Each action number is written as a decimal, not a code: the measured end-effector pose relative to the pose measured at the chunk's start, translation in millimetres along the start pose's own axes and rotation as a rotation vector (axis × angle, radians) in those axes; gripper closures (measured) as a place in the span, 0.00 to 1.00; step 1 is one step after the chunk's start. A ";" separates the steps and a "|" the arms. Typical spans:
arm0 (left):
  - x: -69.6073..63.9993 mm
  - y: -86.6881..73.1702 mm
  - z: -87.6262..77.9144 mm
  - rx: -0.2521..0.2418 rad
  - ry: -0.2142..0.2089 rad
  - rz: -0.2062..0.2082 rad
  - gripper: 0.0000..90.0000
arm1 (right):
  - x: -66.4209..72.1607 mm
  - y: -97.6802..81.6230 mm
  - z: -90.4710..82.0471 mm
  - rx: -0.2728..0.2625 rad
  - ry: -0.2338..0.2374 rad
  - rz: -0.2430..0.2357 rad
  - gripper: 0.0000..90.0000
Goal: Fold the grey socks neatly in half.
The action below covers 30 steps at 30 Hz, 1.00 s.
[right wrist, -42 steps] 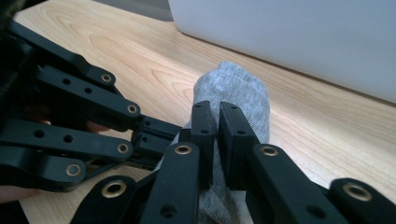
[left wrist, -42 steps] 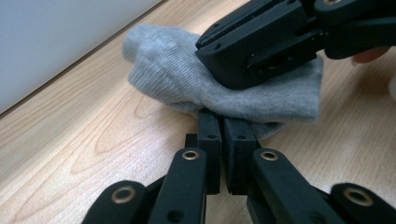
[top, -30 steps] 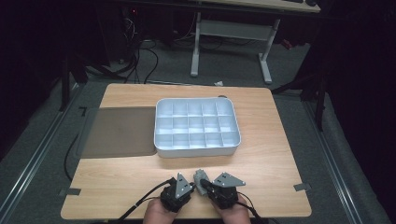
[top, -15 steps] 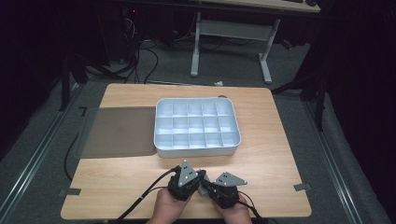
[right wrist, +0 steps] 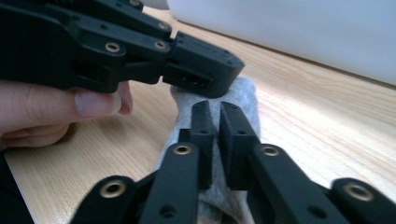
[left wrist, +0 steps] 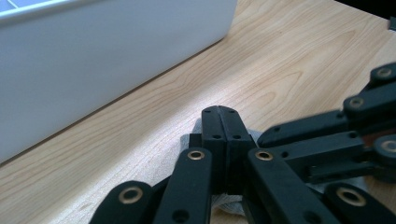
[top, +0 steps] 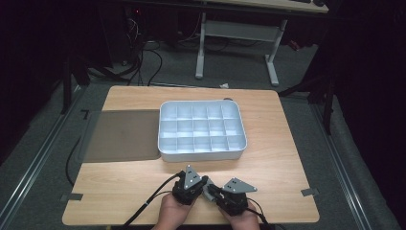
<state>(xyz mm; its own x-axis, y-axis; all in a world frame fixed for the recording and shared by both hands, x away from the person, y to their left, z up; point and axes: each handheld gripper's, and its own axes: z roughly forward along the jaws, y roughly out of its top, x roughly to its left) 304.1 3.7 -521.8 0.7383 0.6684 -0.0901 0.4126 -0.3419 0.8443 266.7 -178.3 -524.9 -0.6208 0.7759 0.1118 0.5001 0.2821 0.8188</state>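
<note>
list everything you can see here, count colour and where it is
compartment tray: 1, white, many cells, middle of the table
mat: 1, dark grey, flat, left of the tray
grey cloth: 1, light grey, on the wood at the near edge, between the two tongs
table: 1, light wood
tape pieces: 2, grey, near corners of the table
desk frame: 1, white legs, on the floor behind the table
left tongs: 1, black, jaws shut on the cloth
right tongs: 1, black, jaws just opening, narrow gap, cloth beneath
hands: 2, near edge, each holding tongs
</note>
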 end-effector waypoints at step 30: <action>-1.1 -17.1 -23.6 -0.011 0.003 0.011 0.95 | -9.8 0.6 4.2 0.157 0.083 0.146 0.52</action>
<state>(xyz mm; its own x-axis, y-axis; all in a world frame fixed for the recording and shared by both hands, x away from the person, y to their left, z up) 283.7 24.3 -523.7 0.7415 0.6663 -0.0793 0.3984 -0.3420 0.8511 275.7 -183.3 -527.9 -0.5797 0.7674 0.2740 0.6718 0.2599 0.6937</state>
